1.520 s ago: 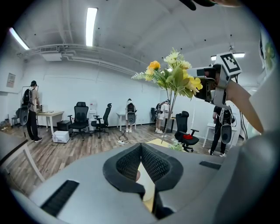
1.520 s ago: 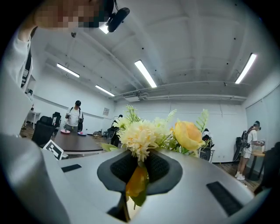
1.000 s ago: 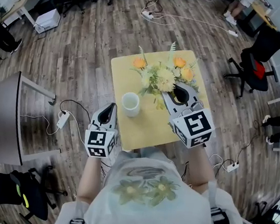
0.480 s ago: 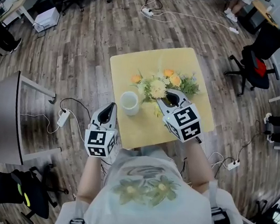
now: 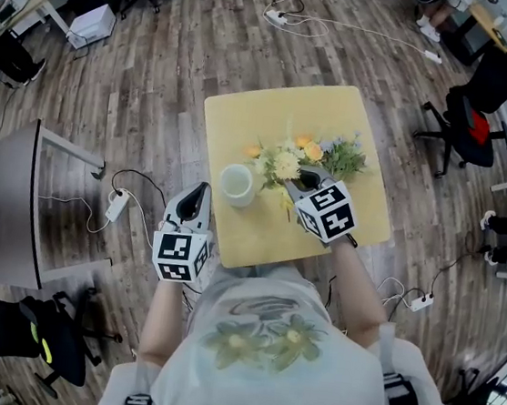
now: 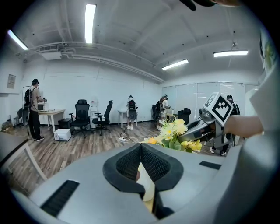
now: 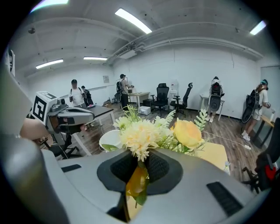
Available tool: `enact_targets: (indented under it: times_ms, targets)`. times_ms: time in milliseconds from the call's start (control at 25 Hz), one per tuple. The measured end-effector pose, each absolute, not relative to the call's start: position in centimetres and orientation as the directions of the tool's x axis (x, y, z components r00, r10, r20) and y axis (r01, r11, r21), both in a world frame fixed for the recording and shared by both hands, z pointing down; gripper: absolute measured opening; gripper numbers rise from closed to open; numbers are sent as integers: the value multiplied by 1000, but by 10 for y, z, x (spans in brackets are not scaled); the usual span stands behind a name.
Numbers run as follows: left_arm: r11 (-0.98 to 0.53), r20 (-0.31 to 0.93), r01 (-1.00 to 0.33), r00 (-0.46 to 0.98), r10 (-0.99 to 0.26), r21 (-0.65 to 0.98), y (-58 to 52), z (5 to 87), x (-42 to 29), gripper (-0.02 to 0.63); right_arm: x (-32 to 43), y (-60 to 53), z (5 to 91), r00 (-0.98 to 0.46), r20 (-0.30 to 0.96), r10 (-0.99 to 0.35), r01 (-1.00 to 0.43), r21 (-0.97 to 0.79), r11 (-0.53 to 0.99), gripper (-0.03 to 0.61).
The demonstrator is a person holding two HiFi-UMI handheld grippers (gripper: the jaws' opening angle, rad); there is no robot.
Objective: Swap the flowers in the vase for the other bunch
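A white vase (image 5: 236, 185) stands on the small yellow table (image 5: 245, 118), and nothing sticks out of it. My right gripper (image 5: 304, 178) is shut on the stems of a yellow and orange flower bunch (image 5: 284, 162), held low just right of the vase. In the right gripper view the blooms (image 7: 146, 133) rise straight out of the jaws, with the vase (image 7: 110, 140) behind to the left. A leafy bunch with bluish flowers (image 5: 343, 157) lies further right on the table. My left gripper (image 5: 202, 191) hovers at the table's near left edge, shut and empty.
Office chairs (image 5: 481, 106) stand around, and cables with power strips (image 5: 115, 209) lie on the wooden floor. A grey table (image 5: 1, 203) stands to the left. Several people stand at desks in the background (image 6: 34, 107).
My right gripper has come down with the yellow bunch, from above the table to just over its top beside the vase. The left gripper has stayed put.
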State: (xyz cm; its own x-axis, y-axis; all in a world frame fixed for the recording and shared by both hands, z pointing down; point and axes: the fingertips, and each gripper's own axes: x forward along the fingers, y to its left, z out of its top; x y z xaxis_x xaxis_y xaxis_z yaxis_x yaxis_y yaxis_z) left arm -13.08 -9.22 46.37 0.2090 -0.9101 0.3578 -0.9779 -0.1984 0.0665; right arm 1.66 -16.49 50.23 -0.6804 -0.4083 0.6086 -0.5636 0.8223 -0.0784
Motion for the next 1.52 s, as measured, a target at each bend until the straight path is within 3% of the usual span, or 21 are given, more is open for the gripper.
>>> enact_targets:
  times_ms: [640,1520]
  targets:
    - [-131,386,-989,148,-910,72,-117,475,-144,17,0,-214,590,-681,664,-310,-544,-175,821,67]
    - [-74,460,-994,103,-882,81,-148,506,-161,17,-28,-270,709,-572,803,-166,-537,-214,816,67]
